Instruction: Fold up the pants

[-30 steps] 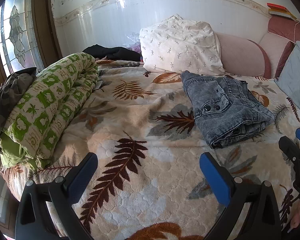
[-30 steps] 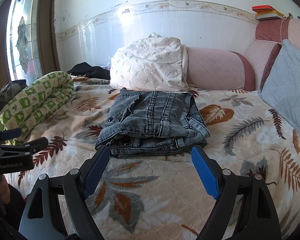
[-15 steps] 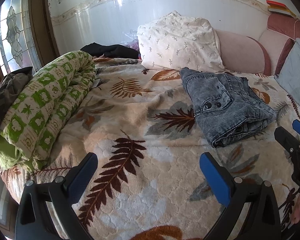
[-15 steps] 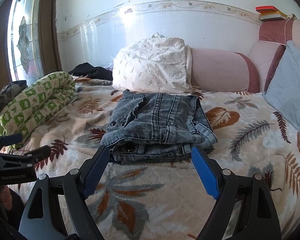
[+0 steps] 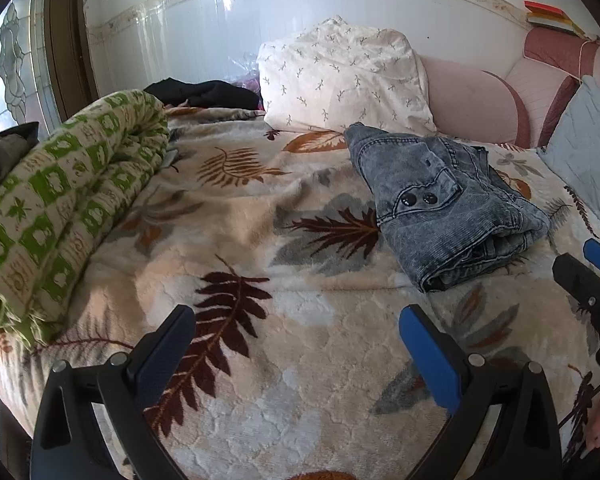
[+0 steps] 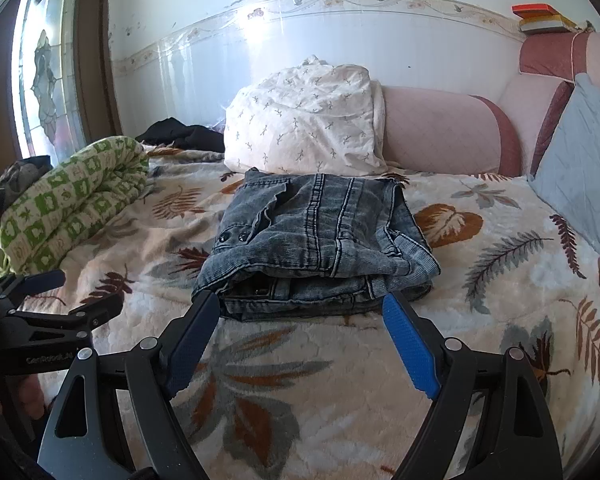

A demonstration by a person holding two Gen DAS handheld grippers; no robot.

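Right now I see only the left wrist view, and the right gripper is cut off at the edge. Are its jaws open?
Observer: Yes. The right gripper is open and holds nothing.
Operator: Where does it point?
Observer: Straight at the near folded edge of the jeans; the jaws stand on either side of that edge.
Operator: How does my gripper look from there?
Observer: The left gripper is off to the left of the jeans, jaws open, with bare blanket between it and the denim.

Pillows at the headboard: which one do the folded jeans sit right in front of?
The white sprigged pillow, behind the jeans; the blue-grey quilted cushion leans far right.
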